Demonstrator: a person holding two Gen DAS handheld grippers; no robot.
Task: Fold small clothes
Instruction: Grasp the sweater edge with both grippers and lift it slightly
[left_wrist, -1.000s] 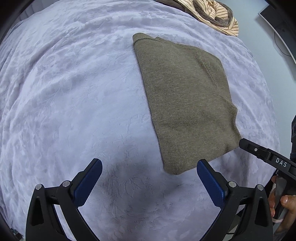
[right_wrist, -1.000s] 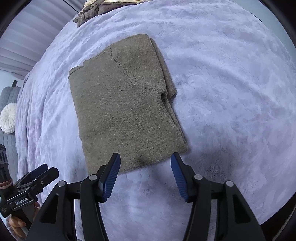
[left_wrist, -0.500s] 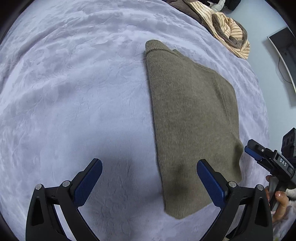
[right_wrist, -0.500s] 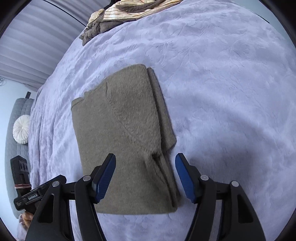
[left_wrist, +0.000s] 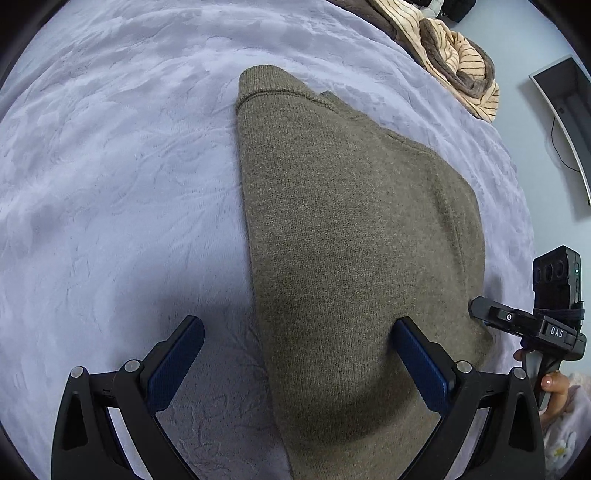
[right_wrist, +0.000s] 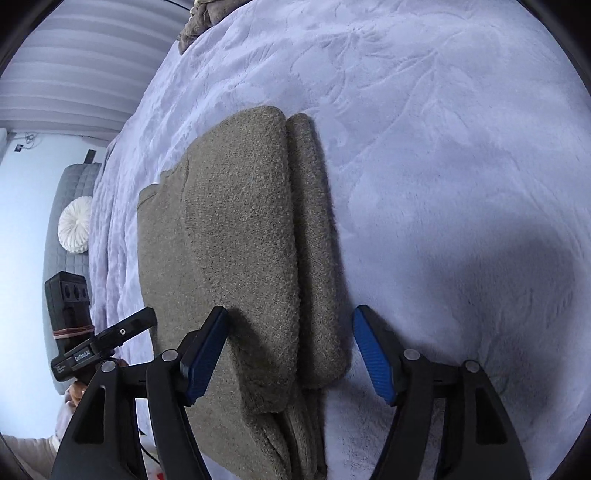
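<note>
An olive knit sweater (left_wrist: 351, 240) lies folded flat on the lavender bedspread (left_wrist: 110, 166). My left gripper (left_wrist: 295, 354) hovers open low over the sweater's near left edge, one blue pad over the bedspread, the other over the knit. In the right wrist view the sweater (right_wrist: 236, 240) shows its folded sleeve layers along the right edge. My right gripper (right_wrist: 290, 347) stands open astride that near right corner, and the pads do not press on the cloth. Each gripper appears at the edge of the other's view, held by a hand.
A heap of striped beige and brown clothes (left_wrist: 454, 62) lies at the far edge of the bed. A grey headboard with a round white cushion (right_wrist: 75, 225) stands to the left. A dark monitor (left_wrist: 565, 110) stands off the bed at the right.
Both grippers have dropped and moved forward over the sweater's near end, so it now fills the views. The right gripper's jaws have widened. The sweater itself has not moved.
</note>
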